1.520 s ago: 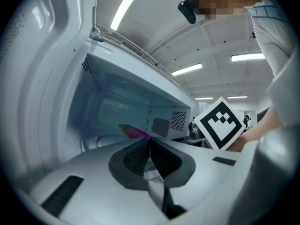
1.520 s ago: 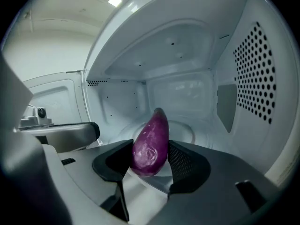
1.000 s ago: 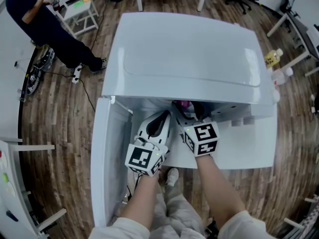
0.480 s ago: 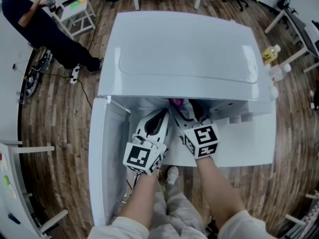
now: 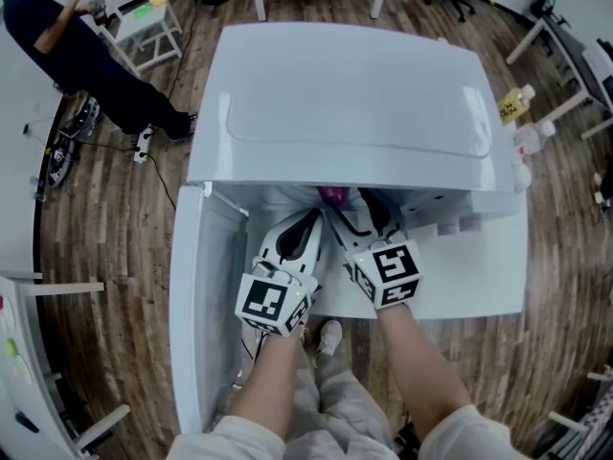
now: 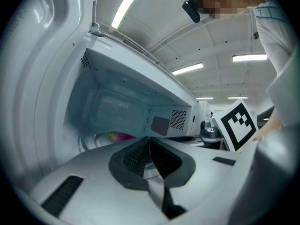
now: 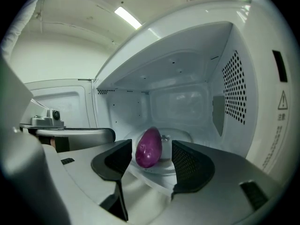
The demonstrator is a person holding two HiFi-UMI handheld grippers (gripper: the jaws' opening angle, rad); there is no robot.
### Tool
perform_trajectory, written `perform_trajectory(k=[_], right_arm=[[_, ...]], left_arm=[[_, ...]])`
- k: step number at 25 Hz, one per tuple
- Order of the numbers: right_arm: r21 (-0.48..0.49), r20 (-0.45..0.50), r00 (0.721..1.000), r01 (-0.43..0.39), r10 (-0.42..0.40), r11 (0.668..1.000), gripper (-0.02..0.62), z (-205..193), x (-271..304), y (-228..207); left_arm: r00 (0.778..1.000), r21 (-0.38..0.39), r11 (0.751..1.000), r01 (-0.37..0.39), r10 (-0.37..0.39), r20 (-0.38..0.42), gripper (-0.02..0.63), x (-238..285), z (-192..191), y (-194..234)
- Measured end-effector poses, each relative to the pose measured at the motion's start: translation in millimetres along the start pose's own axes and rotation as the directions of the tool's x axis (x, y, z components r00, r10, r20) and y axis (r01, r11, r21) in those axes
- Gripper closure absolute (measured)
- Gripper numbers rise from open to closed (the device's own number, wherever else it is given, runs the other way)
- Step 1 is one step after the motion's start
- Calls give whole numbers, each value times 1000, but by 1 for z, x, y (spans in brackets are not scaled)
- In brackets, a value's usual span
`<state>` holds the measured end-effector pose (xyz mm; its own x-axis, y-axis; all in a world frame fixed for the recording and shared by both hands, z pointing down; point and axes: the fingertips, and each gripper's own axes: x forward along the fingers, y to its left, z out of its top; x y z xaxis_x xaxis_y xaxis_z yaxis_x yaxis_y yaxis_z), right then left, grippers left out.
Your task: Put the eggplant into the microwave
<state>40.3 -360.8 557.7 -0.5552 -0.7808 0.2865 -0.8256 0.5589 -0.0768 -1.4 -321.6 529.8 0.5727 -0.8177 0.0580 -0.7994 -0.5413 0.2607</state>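
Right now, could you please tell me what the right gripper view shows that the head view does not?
Only the right gripper view shows the whole eggplant lying on the glass turntable inside the cavity, seen between the right gripper's open jaws and touching neither. Only the head view shows the microwave from above, its door swung open to the left, the left gripper, the wooden floor and a person standing by. Both show the right gripper at the cavity mouth and the eggplant's purple, though the head view catches only a sliver.

Eggplant [image 7: 149, 150] on plate [image 7: 183, 136] inside microwave [image 5: 354, 103], door [image 5: 206, 314] swung left, right tool [image 5: 354, 211] before eggplant
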Motion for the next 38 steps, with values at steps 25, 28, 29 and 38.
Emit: perform_trajectory(k=[25,28,29,38], right_arm=[[-27,40,999,-17,18,1000,422,11,-41,6],[-32,48,999,-8,9,999,480,13,-48,4],[-33,50,999,-5,7,999,493,14,-50,3],[-59,58,998,4,-1,998,553,25,-73,8]], left_arm=[[1000,9,1000,25,-25,3,600,-5,5,-27],[1000,15,999,30,-30,3,600,-4,7,-32],[999,15,999,32,-32,4,600,-4,9,-33],[999,25,999,44,-45,12,600,-9,19,-47]])
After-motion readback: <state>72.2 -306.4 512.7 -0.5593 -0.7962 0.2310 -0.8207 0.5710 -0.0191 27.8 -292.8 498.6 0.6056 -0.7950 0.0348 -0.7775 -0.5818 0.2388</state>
